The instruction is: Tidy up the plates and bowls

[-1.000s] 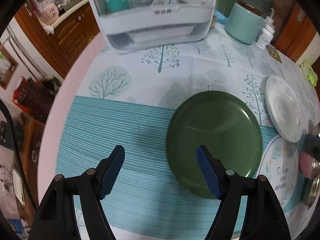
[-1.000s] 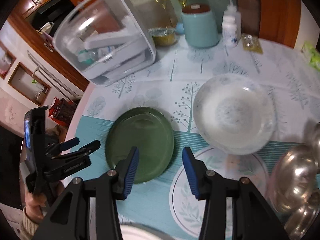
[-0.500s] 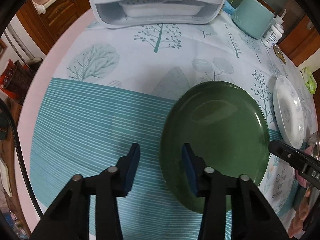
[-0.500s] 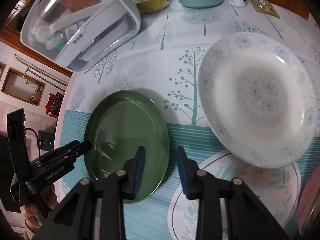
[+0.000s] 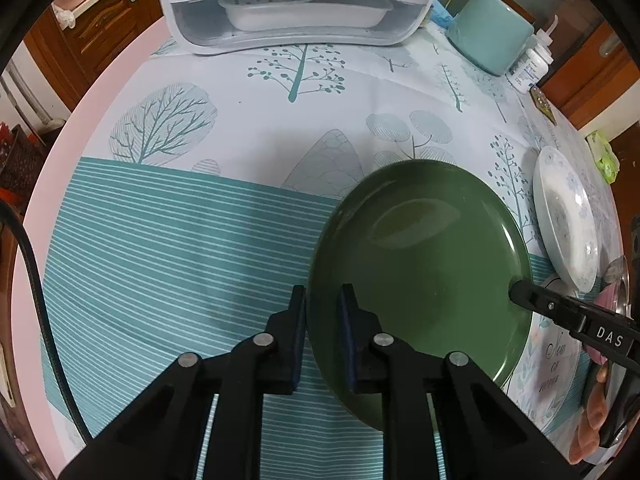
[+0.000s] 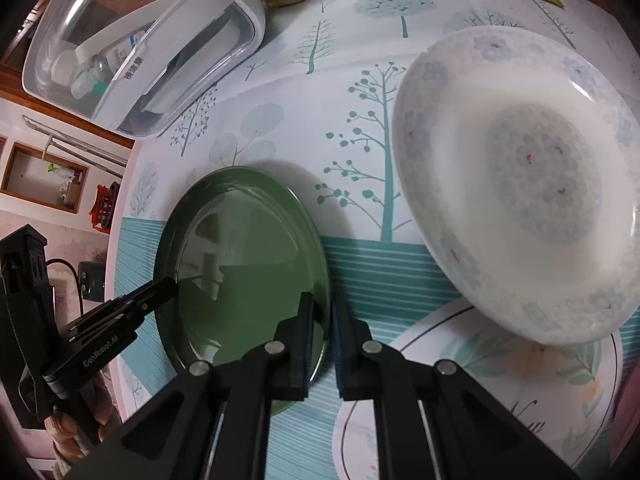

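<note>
Both grippers, left (image 5: 323,330) and right (image 6: 322,338), pinch opposite rims of the green plate (image 5: 424,264); nothing is stacked, and your floral white bowl (image 6: 520,184) waits beyond the right gripper.

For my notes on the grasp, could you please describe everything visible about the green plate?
The green plate is round, shallow, dark and glossy, seemingly glazed ceramic, empty and reflective. It lies on the patterned tablecloth beside the white floral plate. The left claw and right claw each pinch opposite rim edges.
</note>
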The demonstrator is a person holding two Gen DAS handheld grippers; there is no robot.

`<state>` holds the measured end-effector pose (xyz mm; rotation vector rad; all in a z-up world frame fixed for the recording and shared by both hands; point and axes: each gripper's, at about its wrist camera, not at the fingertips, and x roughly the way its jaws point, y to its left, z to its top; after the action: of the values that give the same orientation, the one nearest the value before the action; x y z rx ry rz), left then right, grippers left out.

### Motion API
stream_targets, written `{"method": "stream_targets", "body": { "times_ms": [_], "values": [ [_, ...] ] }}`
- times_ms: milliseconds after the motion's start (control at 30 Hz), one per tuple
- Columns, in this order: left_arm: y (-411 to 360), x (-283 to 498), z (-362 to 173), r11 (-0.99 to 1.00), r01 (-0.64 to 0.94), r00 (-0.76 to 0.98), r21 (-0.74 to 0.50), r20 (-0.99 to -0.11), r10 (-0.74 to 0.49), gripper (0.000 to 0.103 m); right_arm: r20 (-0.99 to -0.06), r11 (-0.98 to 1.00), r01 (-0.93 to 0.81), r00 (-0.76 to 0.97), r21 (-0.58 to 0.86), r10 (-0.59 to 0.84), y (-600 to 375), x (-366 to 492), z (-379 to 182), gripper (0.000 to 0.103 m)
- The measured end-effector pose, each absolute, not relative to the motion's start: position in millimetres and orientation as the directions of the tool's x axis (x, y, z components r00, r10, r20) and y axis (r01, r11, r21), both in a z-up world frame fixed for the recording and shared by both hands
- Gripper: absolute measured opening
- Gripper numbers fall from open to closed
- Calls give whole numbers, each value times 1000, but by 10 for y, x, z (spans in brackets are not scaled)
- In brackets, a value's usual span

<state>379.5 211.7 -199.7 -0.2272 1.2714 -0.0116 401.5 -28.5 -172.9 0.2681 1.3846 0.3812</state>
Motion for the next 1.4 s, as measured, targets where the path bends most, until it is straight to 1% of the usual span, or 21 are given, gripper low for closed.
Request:
{"method": "stream_targets", "body": {
  "times_ms": [133, 333, 600, 833, 967, 1100, 1233, 1400],
  "values": [
    [2122, 3705, -1981, 976, -103, 302, -194, -941, -156, 9, -899, 906, -111, 127, 408, 420, -312, 3948, -1729, 8],
    [2055, 3424, -1973, 963, -67, 289, -262, -929, -233, 7, -889, 895, -114, 117, 431, 443, -476, 3746, -1683, 7],
    [1960, 2947, -1718, 953, -31, 299, -300, -913, -278, 7, -867, 871, -128, 105, 475, 488, -675, 3281, -1505, 7],
    [1908, 2392, -1303, 959, -12, 316, -283, -911, -265, 7, -860, 858, -170, 91, 484, 503, -764, 2704, -1203, 7],
    [1811, 1910, -1006, 964, 26, 335, -266, -906, -259, 7, -851, 845, -188, 75, 500, 520, -846, 2341, -1057, 7],
    [1713, 1465, -842, 968, 50, 335, -245, -909, -248, 7, -852, 839, -222, 58, 497, 520, -886, 1954, -970, 7],
    [1663, 1098, -868, 968, 53, 332, -245, -910, -248, 7, -858, 838, -246, 45, 487, 512, -940, 1652, -1028, 8],
    [1638, 763, -1276, 962, 9, 261, -271, -929, -264, 7, -869, 846, -234, 11, 479, 495, -1006, 1380, -1315, 8]
  ]
}}
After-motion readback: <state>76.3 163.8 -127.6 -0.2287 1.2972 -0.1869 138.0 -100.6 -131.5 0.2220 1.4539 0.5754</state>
